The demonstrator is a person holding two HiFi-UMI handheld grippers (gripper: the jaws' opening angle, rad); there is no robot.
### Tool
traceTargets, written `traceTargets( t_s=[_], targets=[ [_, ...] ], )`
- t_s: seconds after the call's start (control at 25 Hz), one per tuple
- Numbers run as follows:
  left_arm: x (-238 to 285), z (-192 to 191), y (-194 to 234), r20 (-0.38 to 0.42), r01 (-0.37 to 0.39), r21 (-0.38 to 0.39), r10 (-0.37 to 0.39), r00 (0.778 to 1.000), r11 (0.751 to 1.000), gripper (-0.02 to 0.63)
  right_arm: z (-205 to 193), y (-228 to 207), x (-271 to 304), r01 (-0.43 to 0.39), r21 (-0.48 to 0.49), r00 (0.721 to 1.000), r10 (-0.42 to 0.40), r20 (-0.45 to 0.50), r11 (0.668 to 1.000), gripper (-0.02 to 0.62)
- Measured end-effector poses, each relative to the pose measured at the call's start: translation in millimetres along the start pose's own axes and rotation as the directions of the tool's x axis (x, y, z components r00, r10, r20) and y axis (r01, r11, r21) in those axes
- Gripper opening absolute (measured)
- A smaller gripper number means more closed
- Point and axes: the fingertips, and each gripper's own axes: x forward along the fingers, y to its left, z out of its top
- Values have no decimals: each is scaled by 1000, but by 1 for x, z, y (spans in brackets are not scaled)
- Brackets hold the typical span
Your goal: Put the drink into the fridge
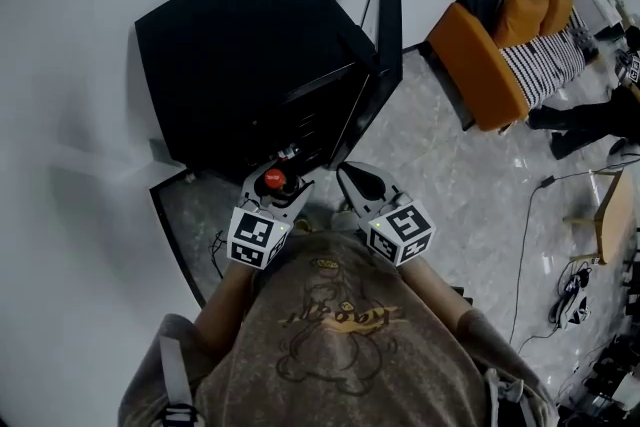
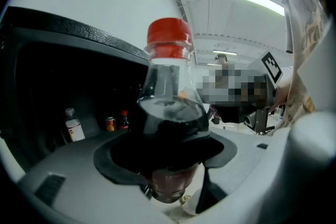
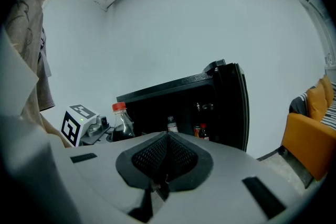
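Observation:
A dark cola bottle (image 2: pixel 169 102) with a red cap (image 1: pixel 273 180) stands upright between the jaws of my left gripper (image 1: pixel 272 187), which is shut on it. The bottle (image 3: pixel 122 123) also shows in the right gripper view, beside the left gripper's marker cube (image 3: pixel 77 122). A small black fridge (image 1: pixel 255 55) stands ahead with its door (image 1: pixel 385 25) swung open to the right. Inside the fridge (image 3: pixel 181 107) stand a white-capped bottle (image 3: pixel 171 125), a can (image 2: pixel 109 123) and a small red-capped bottle (image 2: pixel 123 119). My right gripper (image 1: pixel 358 180) is shut and holds nothing, just right of the left one.
An orange sofa (image 1: pixel 505 45) with a striped cushion stands at the right. A cable (image 1: pixel 525 235) runs over the pale marble floor, and a wooden chair (image 1: pixel 605 215) stands at the far right. A white wall lies behind the fridge.

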Motion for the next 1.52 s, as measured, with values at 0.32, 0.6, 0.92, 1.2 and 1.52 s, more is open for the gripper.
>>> traceTargets(
  t_s=[0.32, 0.6, 0.92, 1.2, 1.52],
  targets=[
    [22, -9, 30, 2, -84, -20, 84, 996, 996, 311, 0, -6, 10, -21, -6, 1000, 21, -13, 1000, 21],
    [48, -18, 52, -4, -117, -7, 117, 993, 993, 311, -2, -15, 14, -29, -11, 999, 28, -26, 1000, 21],
    [72, -23, 76, -5, -171, -21, 170, 985, 985, 311, 2, -27, 20, -31, -15, 999, 30, -35, 999, 21],
    [87, -27, 99, -7, -216, -41, 216, 976, 975, 311, 4, -34, 26, -47, -32, 998, 45, -48, 998, 21],
    [103, -36, 128, -24, -273, -46, 272, 962, 961, 311, 7, -46, 32, -56, -43, 997, 54, -59, 997, 21]
  ],
)
